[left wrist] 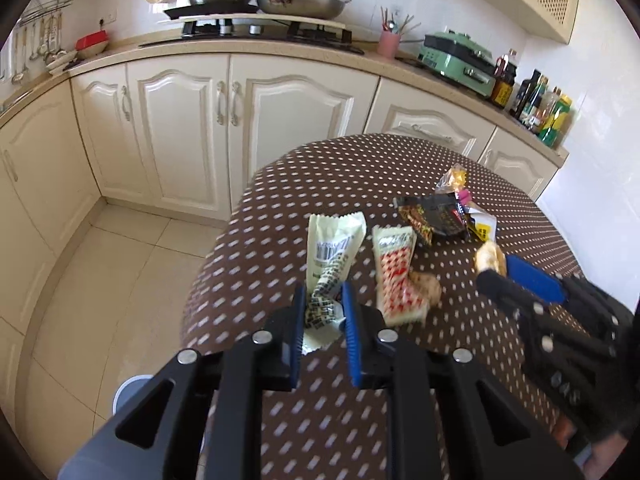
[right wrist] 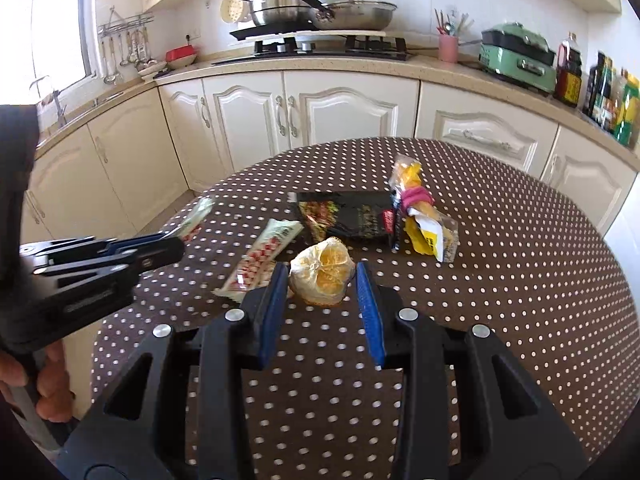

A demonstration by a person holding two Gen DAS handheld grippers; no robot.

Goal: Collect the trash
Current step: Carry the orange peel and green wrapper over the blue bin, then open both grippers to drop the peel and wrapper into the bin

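We are in the pick-up step. The left tongs (left wrist: 323,308) are closed on the white barcode wrapper (left wrist: 334,254) and hold it above the desk (right wrist: 520,280) edge. The right tongs (right wrist: 322,292) stand wide, one pad on each side of the crumpled yellow wrapper (right wrist: 322,276), which lies on the desk; we cannot tell whether the pads touch it. The red-and-white wrapper (right wrist: 260,262) lies at 10 o'clock from it, the black packet (right wrist: 352,216) at 12 o'clock. Next move, in our judgement: close the right tongs squarely, then lift. No trash bin is identifiable.
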